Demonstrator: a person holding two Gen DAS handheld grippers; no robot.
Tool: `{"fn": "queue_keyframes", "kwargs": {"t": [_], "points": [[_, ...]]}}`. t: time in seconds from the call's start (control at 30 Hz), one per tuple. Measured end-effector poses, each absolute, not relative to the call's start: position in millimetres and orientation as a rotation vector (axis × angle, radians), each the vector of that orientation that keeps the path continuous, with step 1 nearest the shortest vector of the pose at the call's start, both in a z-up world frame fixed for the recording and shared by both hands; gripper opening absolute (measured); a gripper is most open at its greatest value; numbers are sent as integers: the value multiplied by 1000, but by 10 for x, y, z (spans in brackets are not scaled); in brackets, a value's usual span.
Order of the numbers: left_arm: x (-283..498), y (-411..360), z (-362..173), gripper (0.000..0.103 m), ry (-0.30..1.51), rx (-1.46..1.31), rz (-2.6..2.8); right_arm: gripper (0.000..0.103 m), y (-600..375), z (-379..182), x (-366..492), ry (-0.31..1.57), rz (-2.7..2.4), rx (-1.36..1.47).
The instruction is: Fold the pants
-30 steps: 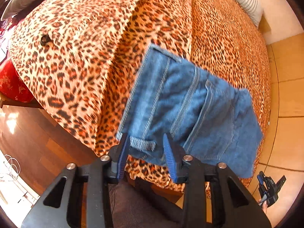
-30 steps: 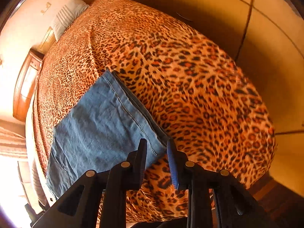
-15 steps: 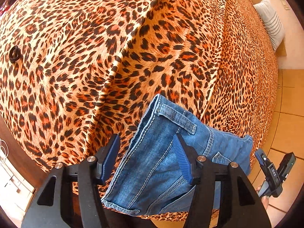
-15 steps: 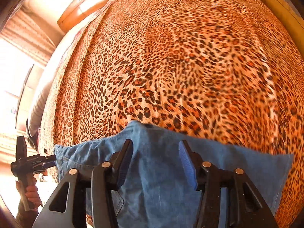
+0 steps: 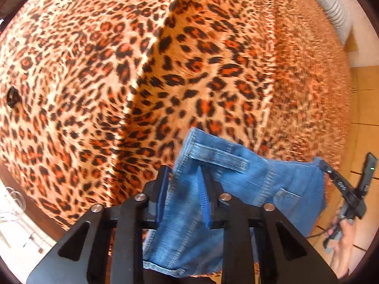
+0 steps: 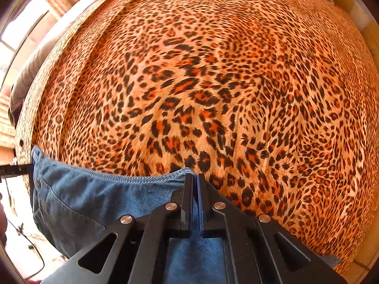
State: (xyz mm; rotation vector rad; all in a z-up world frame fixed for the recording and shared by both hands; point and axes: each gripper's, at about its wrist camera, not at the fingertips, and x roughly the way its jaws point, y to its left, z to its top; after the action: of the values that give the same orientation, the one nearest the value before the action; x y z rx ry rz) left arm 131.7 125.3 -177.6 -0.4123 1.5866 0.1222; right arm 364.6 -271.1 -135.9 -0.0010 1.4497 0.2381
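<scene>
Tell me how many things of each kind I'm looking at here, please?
Jeans: 1
Leopard-print bedspread: 1
Handheld grippers, left gripper and right gripper: 2
Striped pillow: 1
Small black ring on the bedspread: 1
Total: 6

Pants (image 5: 248,189) lie on bedspread (image 5: 142,82) at its near edge, w/ waistband betw. left gripper (image 5: 183,189) fingers; right gripper (image 6: 193,189) on the fabric edge; pillow (image 5: 336,11) far right.

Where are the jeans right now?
The jeans lie at the near edge of the leopard-print bed cover, with the left gripper around the waistband end and the right gripper clamped on their edge.
</scene>
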Motion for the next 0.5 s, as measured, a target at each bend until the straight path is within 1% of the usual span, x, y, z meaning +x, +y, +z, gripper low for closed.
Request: {"fn": "queue_keyframes", "kwargs": {"t": [0.07,0.13,0.17,0.2,0.27,0.3,0.33,0.4,0.5], "points": [[1313,1305,-1793,18,1608,-456,111,3,-2690,-1446,3655,1465,196,9],[1227,1427,-1700,18,1592,-532,93,9,-2655,-1424,3601,1432,158,8],[1139,1512,-1625,18,1576,-550,82,9,-2655,-1387,3574,1418,148,33],[1046,1564,-1541,21,1560,-555,66,10,-2697,-1318,3518,1398,133,59],[784,1646,-1399,39,1534,-572,38,16,-2820,-1138,3339,1354,131,145],[637,1667,-1360,55,1525,-592,26,23,-2895,-1056,3217,1336,143,201],[482,1679,-1344,61,1521,-619,15,29,-2965,-981,3091,1323,153,255],[241,1654,-1398,61,1533,-706,-22,32,-3062,-882,2773,1308,163,355],[61,1550,-1595,61,1570,-839,-53,32,-3340,-850,2270,1331,125,506]]}}
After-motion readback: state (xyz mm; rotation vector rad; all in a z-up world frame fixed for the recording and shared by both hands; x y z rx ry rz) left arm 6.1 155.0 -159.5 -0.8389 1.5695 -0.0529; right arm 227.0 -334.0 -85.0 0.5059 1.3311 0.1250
